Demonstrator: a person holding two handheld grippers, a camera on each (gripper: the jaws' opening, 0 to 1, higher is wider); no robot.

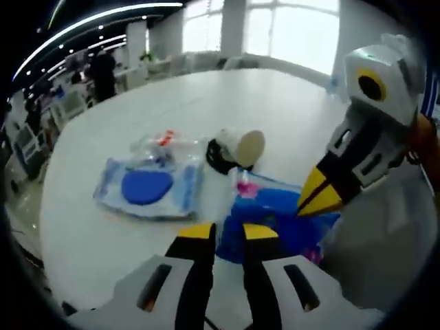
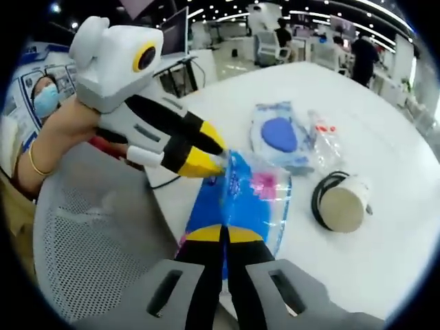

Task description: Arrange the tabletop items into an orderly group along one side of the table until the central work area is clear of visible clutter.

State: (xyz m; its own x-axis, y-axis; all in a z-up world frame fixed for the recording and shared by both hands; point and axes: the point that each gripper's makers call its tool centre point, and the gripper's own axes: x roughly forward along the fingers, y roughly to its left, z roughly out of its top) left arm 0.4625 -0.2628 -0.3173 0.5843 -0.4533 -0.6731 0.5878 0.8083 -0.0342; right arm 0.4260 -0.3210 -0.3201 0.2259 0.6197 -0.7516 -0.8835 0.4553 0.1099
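A blue packet (image 1: 275, 206) (image 2: 251, 199) with pink print lies at the table's near edge, and one end hangs past it. My right gripper (image 2: 223, 235) (image 1: 320, 196) is shut on that overhanging end. My left gripper (image 1: 229, 232) (image 2: 210, 155) stands at the packet's other corner, its jaws a narrow gap apart with the packet's edge showing between them. Beyond lie a clear bag with a blue round pad (image 1: 148, 185) (image 2: 278, 134), a smaller clear bag with red bits (image 1: 165, 141) (image 2: 323, 134), and a cream cup with a black cable (image 1: 240, 146) (image 2: 342, 203) on its side.
The round white table (image 1: 206, 96) (image 2: 385, 261) stretches bare beyond the items. A grey mesh chair (image 2: 89, 234) stands against the near edge below the packet. A person's hand (image 2: 62, 130) holds the left gripper. Desks and people are far behind.
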